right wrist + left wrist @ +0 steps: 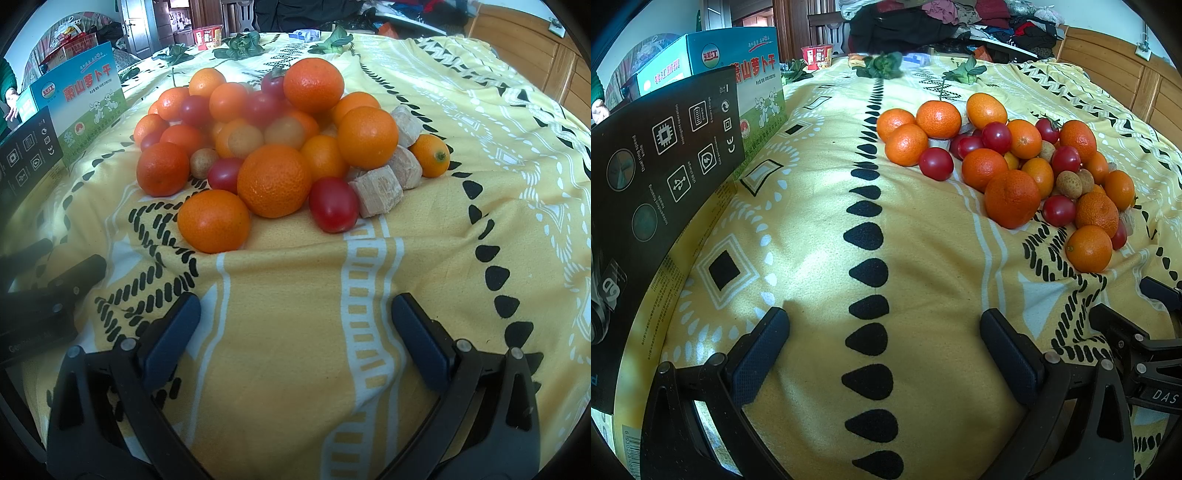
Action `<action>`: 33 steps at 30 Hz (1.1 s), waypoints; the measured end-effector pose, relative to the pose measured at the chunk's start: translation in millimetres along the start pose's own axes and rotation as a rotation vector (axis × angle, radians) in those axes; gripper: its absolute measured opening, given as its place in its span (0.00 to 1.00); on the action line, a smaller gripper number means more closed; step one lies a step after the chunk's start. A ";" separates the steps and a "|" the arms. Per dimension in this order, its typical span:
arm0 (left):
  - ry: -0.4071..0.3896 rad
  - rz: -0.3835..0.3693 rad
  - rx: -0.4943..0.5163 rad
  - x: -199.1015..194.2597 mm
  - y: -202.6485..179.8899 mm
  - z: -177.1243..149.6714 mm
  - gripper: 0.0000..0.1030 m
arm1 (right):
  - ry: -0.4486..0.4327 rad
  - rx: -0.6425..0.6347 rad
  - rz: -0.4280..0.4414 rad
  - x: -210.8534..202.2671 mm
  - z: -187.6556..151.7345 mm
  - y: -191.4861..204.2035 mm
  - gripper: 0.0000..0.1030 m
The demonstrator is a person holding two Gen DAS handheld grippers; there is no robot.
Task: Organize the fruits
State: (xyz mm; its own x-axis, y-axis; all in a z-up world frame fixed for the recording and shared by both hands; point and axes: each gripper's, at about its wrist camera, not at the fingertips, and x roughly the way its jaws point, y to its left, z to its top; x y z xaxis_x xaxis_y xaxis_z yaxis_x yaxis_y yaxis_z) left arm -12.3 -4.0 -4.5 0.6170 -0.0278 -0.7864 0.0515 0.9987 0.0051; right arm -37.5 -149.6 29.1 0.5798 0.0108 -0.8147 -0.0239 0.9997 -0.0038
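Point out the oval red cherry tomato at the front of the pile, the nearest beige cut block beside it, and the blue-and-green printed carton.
Oval red cherry tomato (pixel 333 204): right wrist view, centre of its skin.
Beige cut block (pixel 376 192): right wrist view, front face.
Blue-and-green printed carton (pixel 92 96): right wrist view, front panel.

This is a bedroom in a home. A big bed with a yellow blanket (pixel 820 236) fills most of both views. At the far edge of the bed lies a pile of clothes (pixel 945 18). A wooden headboard (pixel 1108 70) runs along the right edge. Past the far left corner stands a wooden door (pixel 138 26). A cup of instant noodles (pixel 817 56) sits at the far edge, and a food box (pixel 713 74) stands by the left edge.
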 end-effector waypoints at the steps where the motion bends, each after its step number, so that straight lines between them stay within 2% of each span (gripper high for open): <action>1: 0.000 0.000 0.000 0.0 0.0 -0.2 1.00 | 0.000 0.000 0.000 0.0 0.0 0.0 1.00; 33: 0.000 0.000 0.000 0.2 0.0 1.7 1.00 | 0.000 0.000 0.000 -0.1 0.8 -0.3 1.00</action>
State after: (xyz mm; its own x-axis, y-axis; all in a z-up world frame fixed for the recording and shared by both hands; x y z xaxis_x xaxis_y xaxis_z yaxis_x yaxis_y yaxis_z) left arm -10.8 -4.1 -3.6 0.6174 -0.0275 -0.7861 0.0515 0.9987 0.0056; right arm -36.9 -149.8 29.7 0.5797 0.0106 -0.8148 -0.0239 0.9997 -0.0039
